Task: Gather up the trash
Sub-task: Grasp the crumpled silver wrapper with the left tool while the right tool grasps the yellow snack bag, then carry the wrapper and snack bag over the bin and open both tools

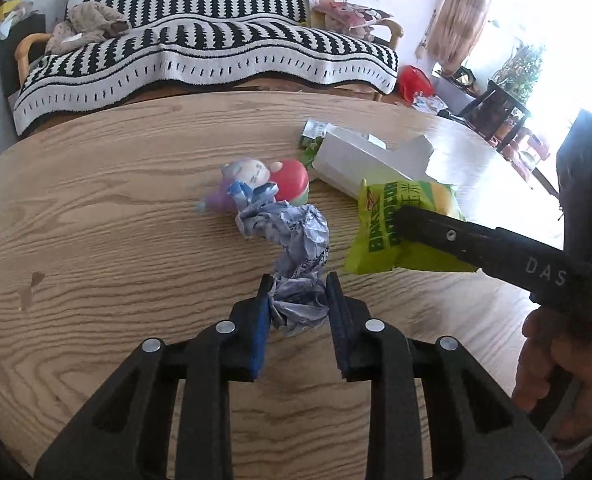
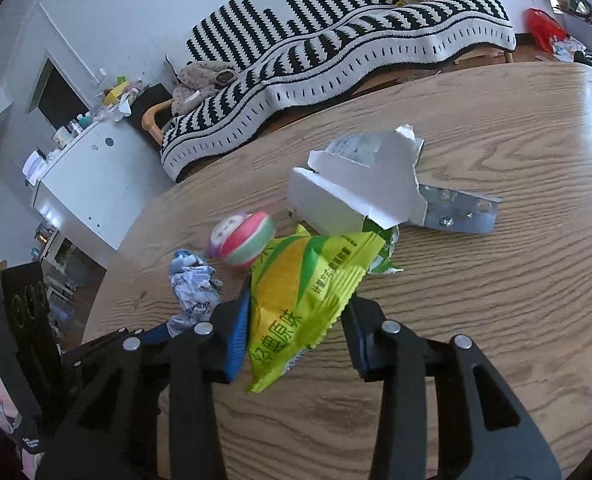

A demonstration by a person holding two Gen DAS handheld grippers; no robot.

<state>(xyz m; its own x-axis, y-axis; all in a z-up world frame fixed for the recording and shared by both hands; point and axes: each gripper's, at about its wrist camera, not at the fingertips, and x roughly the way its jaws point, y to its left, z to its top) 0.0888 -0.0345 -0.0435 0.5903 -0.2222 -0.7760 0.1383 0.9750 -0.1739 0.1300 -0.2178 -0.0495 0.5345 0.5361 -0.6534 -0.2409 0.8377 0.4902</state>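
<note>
Two grabs on: your left claw (image 1: 299,286) pinches the crumpled wrapper (image 1: 292,240) at lower centre, your right claw (image 2: 296,316) clamps the green snack bag (image 2: 308,292) mid-frame; torn box (image 2: 356,188) waits on the worktop (image 1: 96,220), upper right – lift both clear next

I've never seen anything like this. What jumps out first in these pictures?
The bright green snack bag, caught between the fingers of the right tool near the middle of the wooden table. Beside it, the left tool pinches a crumpled silvery wrapper. Behind both lie a torn white carton and a pink ball.
</note>
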